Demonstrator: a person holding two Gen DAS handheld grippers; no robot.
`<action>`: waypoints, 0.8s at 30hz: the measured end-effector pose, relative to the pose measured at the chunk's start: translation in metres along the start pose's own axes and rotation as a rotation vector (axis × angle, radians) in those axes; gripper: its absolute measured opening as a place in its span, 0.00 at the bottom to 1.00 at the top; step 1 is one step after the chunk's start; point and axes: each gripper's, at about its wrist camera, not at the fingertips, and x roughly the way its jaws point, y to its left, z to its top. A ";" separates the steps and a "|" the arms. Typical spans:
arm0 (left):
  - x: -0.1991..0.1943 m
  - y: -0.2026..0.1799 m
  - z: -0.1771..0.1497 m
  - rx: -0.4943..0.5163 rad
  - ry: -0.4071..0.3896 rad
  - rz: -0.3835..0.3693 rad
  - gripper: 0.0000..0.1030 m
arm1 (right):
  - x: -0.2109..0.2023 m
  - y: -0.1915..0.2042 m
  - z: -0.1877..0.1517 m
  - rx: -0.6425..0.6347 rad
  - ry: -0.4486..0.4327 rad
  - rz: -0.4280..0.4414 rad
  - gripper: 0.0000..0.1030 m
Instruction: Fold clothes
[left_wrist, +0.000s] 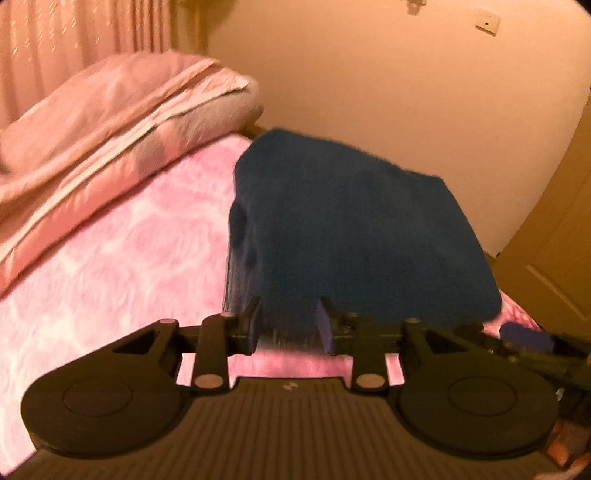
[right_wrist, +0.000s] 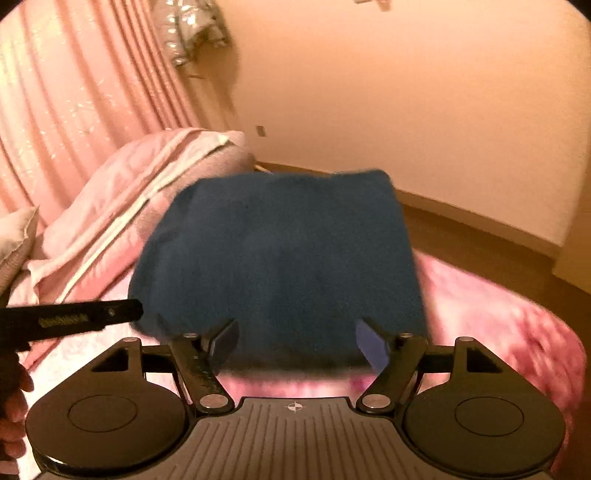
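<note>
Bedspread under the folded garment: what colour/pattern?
Pink bedspread with a whitish mottled pattern; clearest in the left wrist view.

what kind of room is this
Most likely a bedroom: a bed with a pink patterned bedspread, a folded pink duvet piled at its far end, and pink curtains behind. A dark blue garment lies folded on the bed.

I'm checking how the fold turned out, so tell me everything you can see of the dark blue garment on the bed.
The dark blue garment looks like soft, fuzzy knit, folded into a thick, roughly square bundle with rounded corners. It lies flat on the pink patterned bedspread, near the bed's far edge, beside the folded pink quilt. Both views are blurred, so seams and details are unreadable. Its near edge lies between each gripper's spread fingers; no pad presses on it.
</note>
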 end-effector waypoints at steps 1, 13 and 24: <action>-0.006 0.001 -0.005 -0.003 0.011 0.008 0.28 | -0.004 0.003 -0.005 0.008 0.011 -0.009 0.71; -0.073 0.002 -0.075 0.087 0.122 0.141 0.38 | -0.096 0.028 -0.070 0.035 0.025 -0.100 0.88; -0.147 -0.004 -0.120 0.148 0.074 0.155 0.55 | -0.163 0.048 -0.103 0.062 -0.003 -0.144 0.99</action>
